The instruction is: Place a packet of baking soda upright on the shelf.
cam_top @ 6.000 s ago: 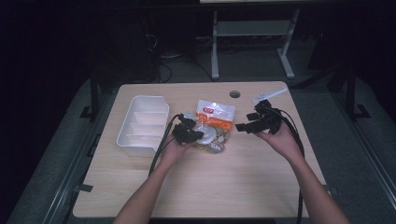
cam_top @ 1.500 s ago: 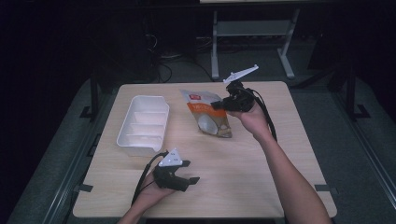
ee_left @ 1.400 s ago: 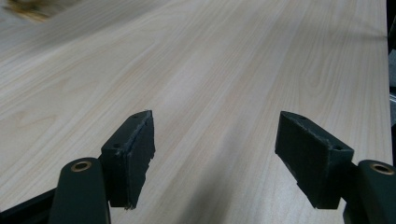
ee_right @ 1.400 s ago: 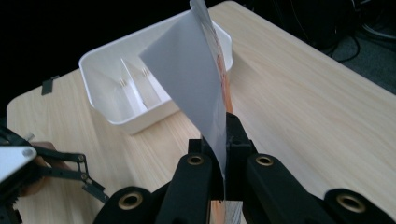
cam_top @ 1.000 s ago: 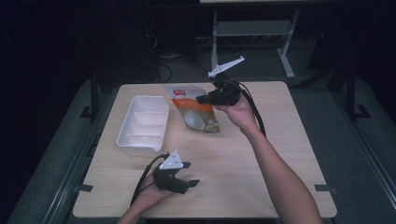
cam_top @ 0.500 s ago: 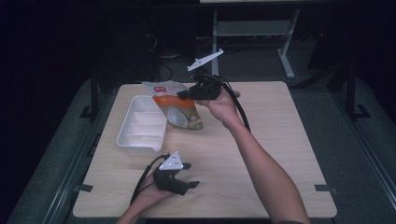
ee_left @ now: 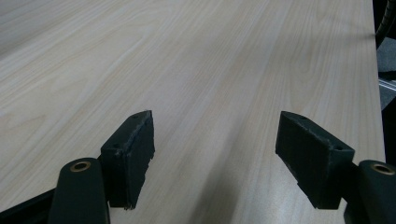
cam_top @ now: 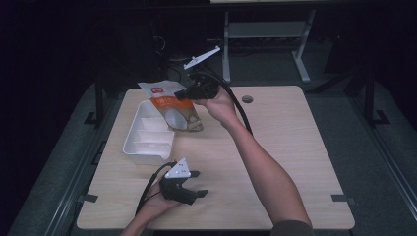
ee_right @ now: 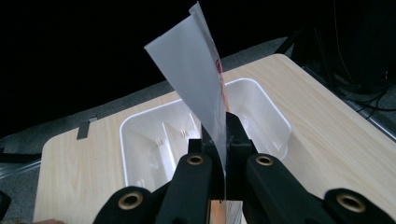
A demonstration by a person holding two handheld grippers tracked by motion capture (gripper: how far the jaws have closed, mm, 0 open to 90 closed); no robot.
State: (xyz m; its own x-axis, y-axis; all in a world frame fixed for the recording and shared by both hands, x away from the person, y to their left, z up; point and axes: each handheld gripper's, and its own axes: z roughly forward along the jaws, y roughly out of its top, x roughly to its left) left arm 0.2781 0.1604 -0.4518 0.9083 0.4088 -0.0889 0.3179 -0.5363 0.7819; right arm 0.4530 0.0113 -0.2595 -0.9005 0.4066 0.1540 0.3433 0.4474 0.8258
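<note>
Tabletop work in the high view: the right gripper (cam_top: 189,92), held up in the upper middle of the frame, pinches the top edge of a snack bag (cam_top: 176,110), which hangs over the right rim of the white divided tray (cam_top: 142,147). The bag's lower end reaches down to the far part of the tray; whether it touches cannot be told. The left gripper (cam_top: 196,184) rests low on the wooden table (cam_top: 295,147) at the bottom centre, well apart from bag and tray, its jaws spread with nothing between them.

In the left gripper view, the two black jaws stand wide over bare wood grain, empty.

In the right gripper view, the jaws are pressed together on the bag's pale flat edge (ee_right: 196,74), which rises toward the top centre of the frame. Behind it the tray (ee_right: 135,126) lies with its partitions visible and seemingly empty.

The step in hand looks like carrying the bag to the tray. The next move likely calls for bringing it squarely above a compartment, lowering until it settles inside, then parting the jaws.
</note>
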